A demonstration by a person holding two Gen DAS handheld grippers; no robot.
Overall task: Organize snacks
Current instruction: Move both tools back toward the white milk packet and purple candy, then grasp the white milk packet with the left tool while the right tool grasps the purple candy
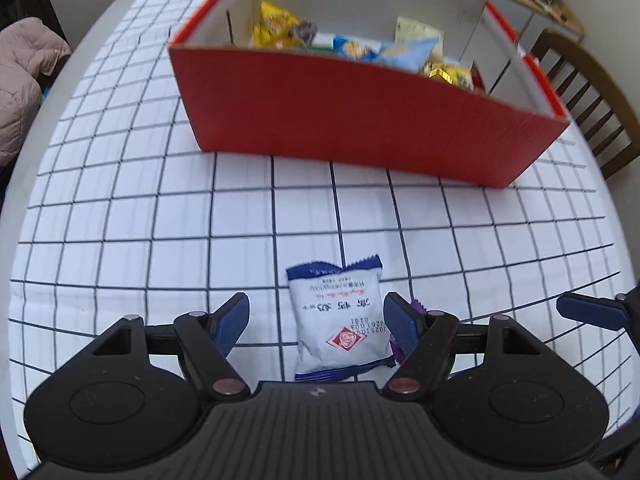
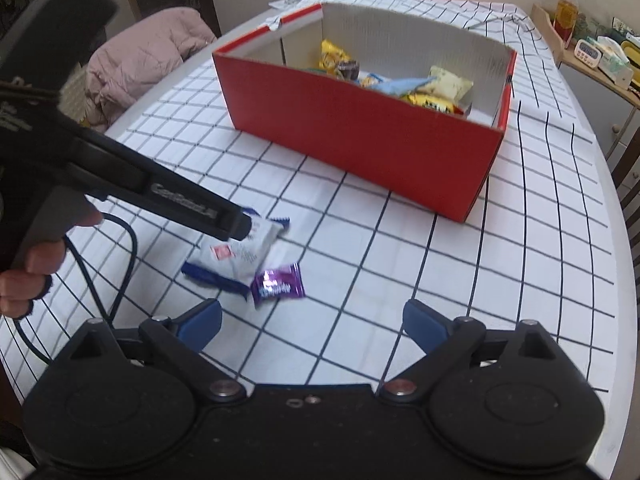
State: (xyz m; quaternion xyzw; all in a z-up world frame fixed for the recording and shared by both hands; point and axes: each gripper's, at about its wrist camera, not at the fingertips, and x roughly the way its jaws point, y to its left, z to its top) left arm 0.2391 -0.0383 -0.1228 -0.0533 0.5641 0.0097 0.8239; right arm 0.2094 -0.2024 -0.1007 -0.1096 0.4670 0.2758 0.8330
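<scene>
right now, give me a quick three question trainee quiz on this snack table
1. True or false: the white packet lies between the open jaws of the left gripper.
2. Which snack lies nearest the right gripper? A) purple candy B) a yellow bag C) a blue bag
3. Fill in: the sorted snacks sit inside the red ____.

Key: 1 true; 2 A; 3 box.
</scene>
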